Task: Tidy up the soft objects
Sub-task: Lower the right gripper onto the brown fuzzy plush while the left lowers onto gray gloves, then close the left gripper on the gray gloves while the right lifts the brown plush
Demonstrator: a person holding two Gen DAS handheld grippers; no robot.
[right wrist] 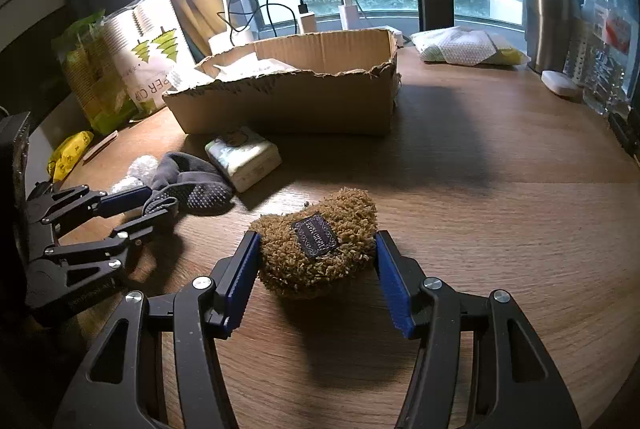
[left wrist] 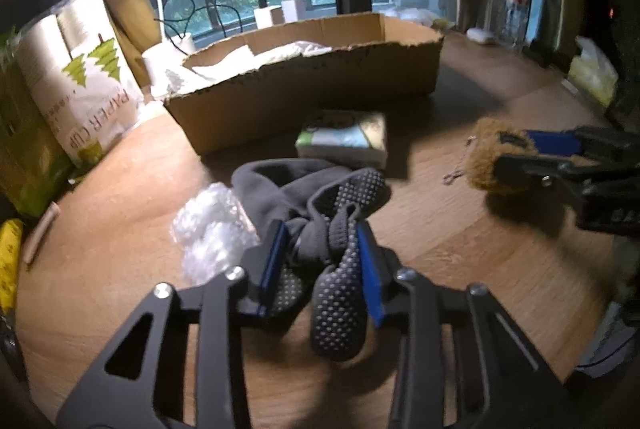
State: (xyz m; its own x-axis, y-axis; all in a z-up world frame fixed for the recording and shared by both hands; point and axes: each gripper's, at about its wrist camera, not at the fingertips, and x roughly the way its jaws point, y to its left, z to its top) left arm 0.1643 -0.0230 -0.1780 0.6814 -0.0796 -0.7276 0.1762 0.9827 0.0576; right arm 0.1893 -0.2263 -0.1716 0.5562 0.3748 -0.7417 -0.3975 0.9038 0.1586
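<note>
A grey sock with grip dots (left wrist: 320, 205) lies on the wooden table, and my left gripper (left wrist: 322, 249) is shut on it, blue pads pressing its bunched middle. The sock also shows in the right wrist view (right wrist: 188, 185), held by the left gripper (right wrist: 154, 205). A brown fuzzy pouch with a dark label (right wrist: 316, 241) sits between the pads of my right gripper (right wrist: 316, 261), which touch both its sides. In the left wrist view the pouch (left wrist: 492, 157) is in the right gripper (left wrist: 520, 153). An open cardboard box (left wrist: 304, 85) (right wrist: 288, 85) stands behind.
A tissue pack (left wrist: 344, 141) (right wrist: 244, 157) lies before the box. Crumpled clear plastic (left wrist: 212, 229) sits left of the sock. A paper cup bag (left wrist: 80, 85) and green packs stand left. A steel tumbler (right wrist: 548, 21) and white bag (right wrist: 464, 47) stand back right.
</note>
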